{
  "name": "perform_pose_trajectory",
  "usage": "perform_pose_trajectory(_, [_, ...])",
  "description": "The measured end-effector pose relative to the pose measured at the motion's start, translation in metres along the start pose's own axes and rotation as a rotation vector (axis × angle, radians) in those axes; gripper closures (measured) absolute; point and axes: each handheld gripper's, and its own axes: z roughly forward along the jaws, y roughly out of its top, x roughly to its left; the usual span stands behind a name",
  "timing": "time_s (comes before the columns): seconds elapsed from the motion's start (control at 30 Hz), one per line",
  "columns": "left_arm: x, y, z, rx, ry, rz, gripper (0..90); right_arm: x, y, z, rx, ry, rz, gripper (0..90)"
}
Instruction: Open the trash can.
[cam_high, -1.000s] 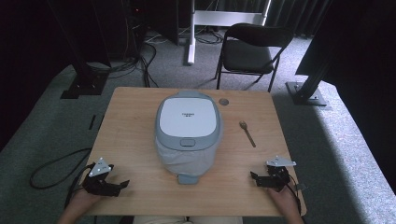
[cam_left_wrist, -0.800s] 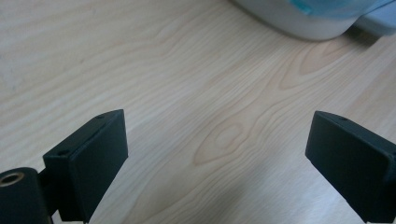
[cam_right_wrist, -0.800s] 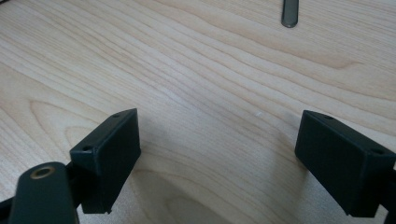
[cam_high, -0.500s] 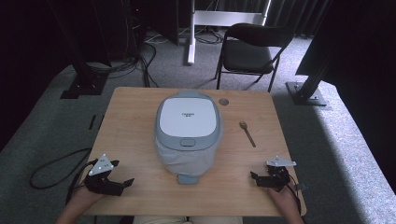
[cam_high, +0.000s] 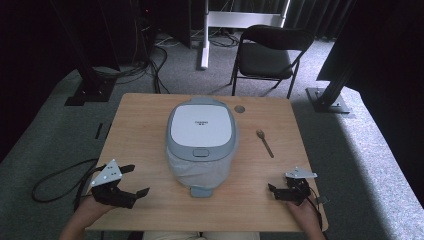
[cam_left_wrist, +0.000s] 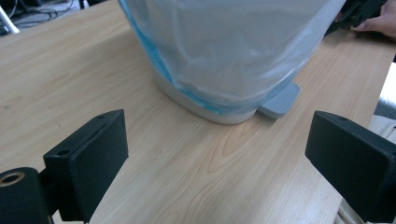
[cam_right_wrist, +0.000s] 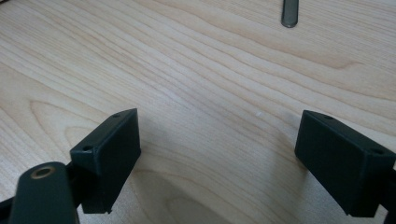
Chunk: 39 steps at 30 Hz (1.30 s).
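Observation:
A grey and white rice cooker (cam_high: 202, 137) stands mid-table, lid shut, with clear plastic film around its front and a grey tab (cam_high: 201, 190) at its base. My left gripper (cam_high: 138, 180) hovers open at the front left corner, jaws aimed at the cooker. In the left gripper view the film-wrapped cooker (cam_left_wrist: 224, 51) and its tab (cam_left_wrist: 280, 100) lie just ahead of the open left gripper (cam_left_wrist: 219, 158). My right gripper (cam_high: 272, 191) rests open near the front right corner. The right gripper (cam_right_wrist: 219, 158) has bare wood between its jaws.
A spoon (cam_high: 265, 143) lies right of the cooker, its handle end (cam_right_wrist: 289, 14) beyond my right jaws. A small round disc (cam_high: 240, 108) sits near the far edge of the wooden table (cam_high: 140, 130). A black folding chair (cam_high: 267, 55) stands behind it.
My left gripper has shifted slightly to the right, toward the cooker. The right gripper has stayed where it was.

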Motion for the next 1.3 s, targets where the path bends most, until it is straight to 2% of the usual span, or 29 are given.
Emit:
perform_pose_trajectory(0.07, [-0.002, 0.006, -0.001, -0.011, 0.002, 0.009, 9.2, 0.000, 0.000, 0.000, -0.001, 0.000, -0.001, 13.5])
perform_pose_trajectory(0.13, [-0.002, 0.008, -0.002, -0.013, 0.002, 0.015, 9.2, 0.000, 0.000, 0.000, -0.001, 0.000, -0.001, 13.5])
perform_pose_trajectory(0.17, [-0.006, 0.017, -0.002, -0.032, -0.011, 0.029, 9.2, 0.000, 0.000, 0.000, -0.001, 0.000, -0.001, 13.6])
perform_pose_trajectory(0.2, [-0.006, 0.017, -0.002, -0.032, -0.011, 0.029, 9.2, 0.000, 0.000, 0.000, -0.001, 0.000, -0.001, 13.6])
perform_pose_trajectory(0.33, [-0.014, 0.030, -0.003, -0.067, -0.064, 0.045, 9.2, 0.000, 0.000, 0.000, 0.000, -0.001, -0.002, 13.6])
perform_pose_trajectory(0.37, [-0.014, 0.030, -0.003, -0.067, -0.064, 0.045, 9.2, 0.000, 0.000, 0.000, 0.000, -0.001, -0.002, 13.6])
perform_pose_trajectory(0.47, [-0.019, 0.041, -0.004, -0.105, -0.123, 0.053, 9.2, 0.000, 0.000, 0.000, -0.001, -0.001, -0.002, 13.7])
perform_pose_trajectory(0.73, [-0.027, 0.060, -0.005, -0.134, -0.154, 0.081, 9.2, 0.000, 0.000, 0.000, -0.001, -0.001, -0.002, 13.7])
perform_pose_trajectory(0.77, [-0.031, 0.065, -0.006, -0.153, -0.187, 0.087, 9.2, 0.000, 0.000, 0.000, -0.001, -0.001, -0.002, 13.7])
perform_pose_trajectory(0.8, [-0.032, 0.068, -0.006, -0.161, -0.194, 0.088, 9.2, 0.000, 0.000, 0.000, -0.001, -0.001, -0.002, 13.7])
perform_pose_trajectory(0.93, [-0.034, 0.074, -0.007, -0.169, -0.201, 0.096, 9.2, 0.000, 0.000, 0.000, -0.001, -0.001, -0.002, 13.7])
perform_pose_trajectory(1.07, [-0.039, 0.089, -0.007, -0.185, -0.228, 0.116, 9.3, 0.000, 0.000, 0.000, -0.001, -0.003, -0.001, 13.7])
perform_pose_trajectory(1.17, [-0.043, 0.099, -0.007, -0.194, -0.227, 0.136, 9.3, 0.000, 0.000, 0.000, -0.001, -0.003, 0.000, 13.7])
perform_pose_trajectory(1.3, [-0.046, 0.109, -0.005, -0.207, -0.232, 0.142, 12.6, 0.000, 0.000, 0.000, -0.001, -0.003, 0.000, 13.7])
